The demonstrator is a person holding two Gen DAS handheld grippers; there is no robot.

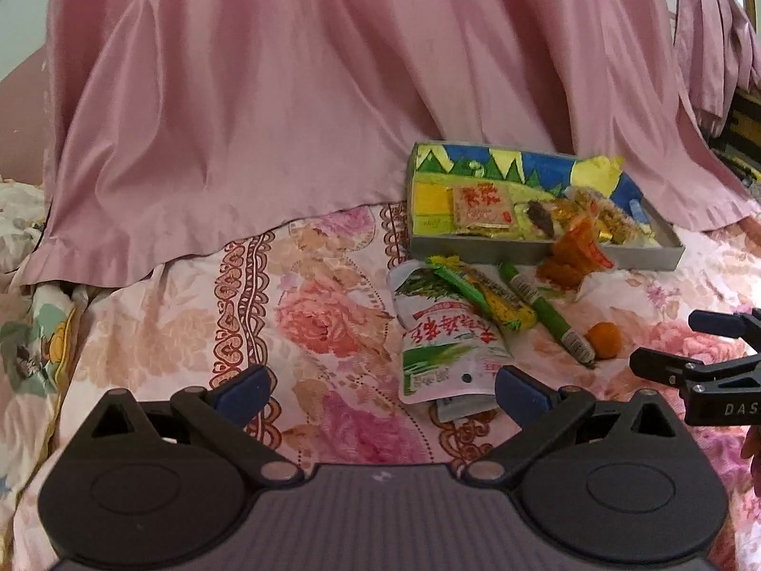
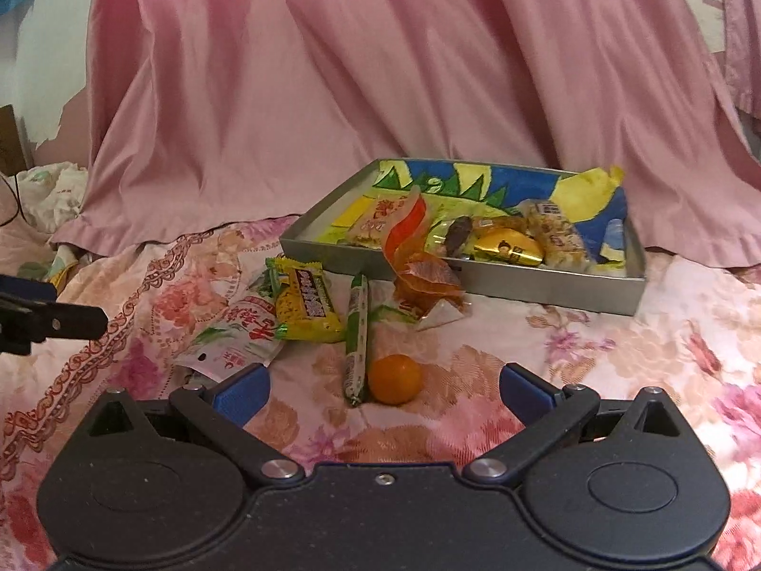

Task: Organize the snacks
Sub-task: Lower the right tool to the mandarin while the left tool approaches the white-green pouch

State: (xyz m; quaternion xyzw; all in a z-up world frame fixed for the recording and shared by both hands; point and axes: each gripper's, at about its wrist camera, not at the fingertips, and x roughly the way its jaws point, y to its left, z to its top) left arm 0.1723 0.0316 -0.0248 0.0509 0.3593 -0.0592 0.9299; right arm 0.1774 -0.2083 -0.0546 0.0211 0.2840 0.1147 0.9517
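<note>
A grey tray with a colourful painted bottom holds several wrapped snacks; it also shows in the left wrist view. In front of it on the floral bedsheet lie a white-green pouch, a yellow-green bar, a green sausage stick, an orange packet and a small orange fruit. My right gripper is open, just before the fruit. My left gripper is open, its right finger by the pouch's near end.
A pink satin cover hangs down behind the tray. The floral sheet spreads left of the snacks. Crumpled bedding lies at far left. The right gripper's fingers show at the right edge of the left wrist view.
</note>
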